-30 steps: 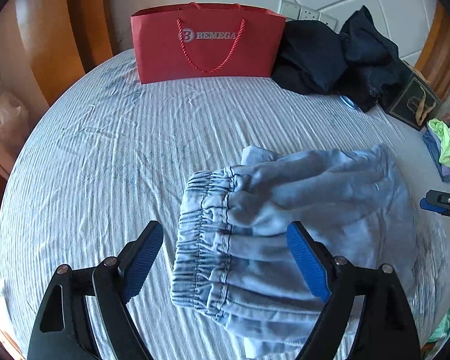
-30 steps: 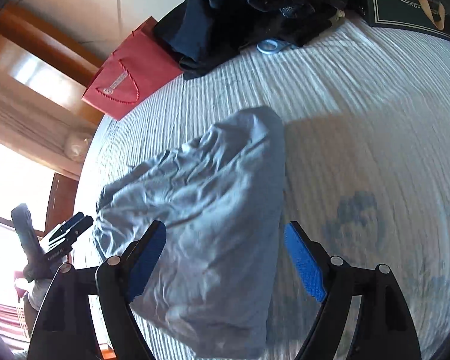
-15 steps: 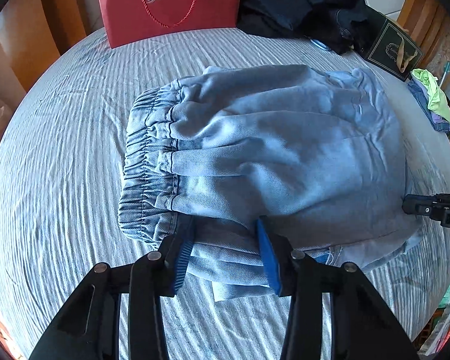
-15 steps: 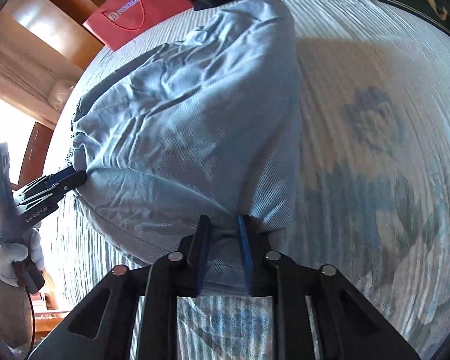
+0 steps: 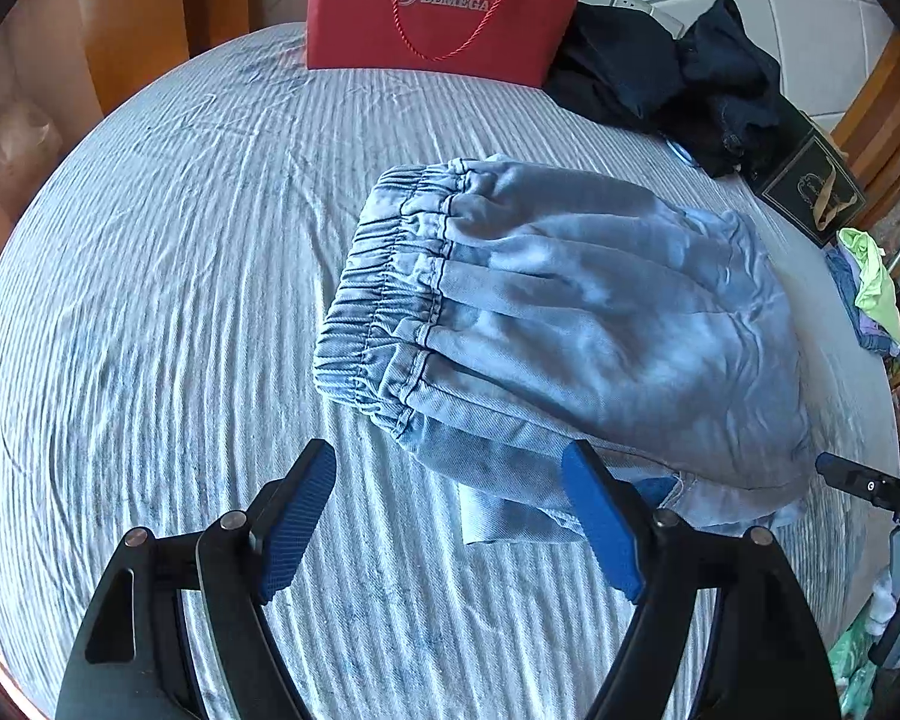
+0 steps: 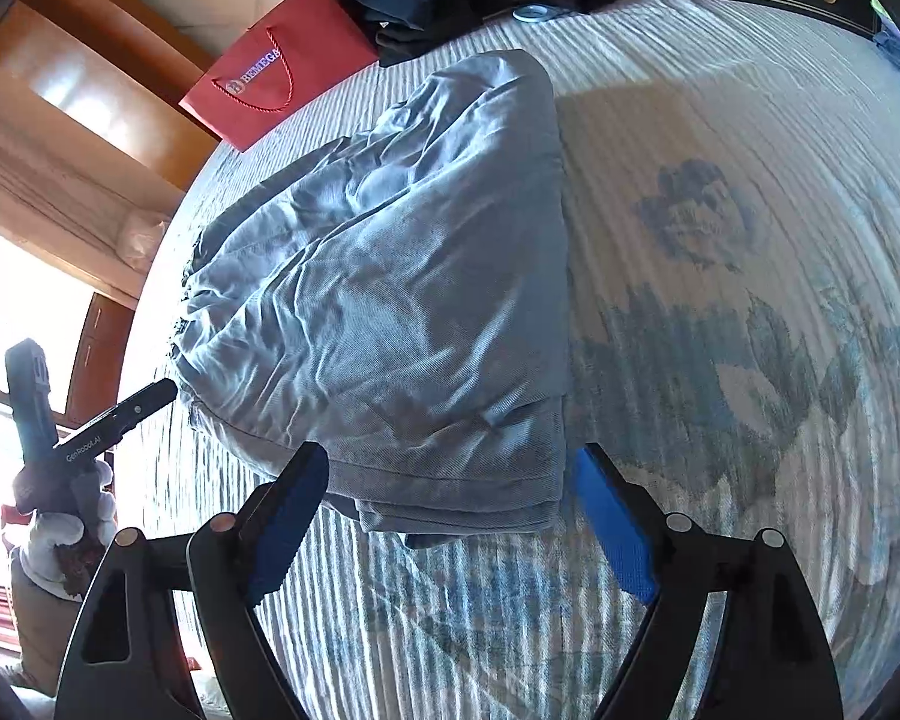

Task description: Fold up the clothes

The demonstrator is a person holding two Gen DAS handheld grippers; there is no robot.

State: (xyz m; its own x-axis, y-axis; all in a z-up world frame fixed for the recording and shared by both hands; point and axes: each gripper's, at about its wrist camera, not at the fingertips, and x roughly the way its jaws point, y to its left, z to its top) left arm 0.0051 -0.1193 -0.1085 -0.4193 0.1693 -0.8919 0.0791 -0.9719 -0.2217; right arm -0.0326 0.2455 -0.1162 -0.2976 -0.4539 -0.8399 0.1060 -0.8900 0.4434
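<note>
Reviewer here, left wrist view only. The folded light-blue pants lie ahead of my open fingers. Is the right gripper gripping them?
Observer: No. The right gripper is open, the folded pants lying ahead of its fingers.
Reviewer: Anything on the bed on that side?
Observer: A faded blue floral print on the bedsheet, right of the pants.
Reviewer: How is the left gripper held?
Observer: By a white-gloved hand.

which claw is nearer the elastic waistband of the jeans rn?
Left. The left claw hangs open just short of the elastic waistband end of the folded jeans. The right claw is open at the opposite, folded end, the waistband at the bundle's far side.
</note>
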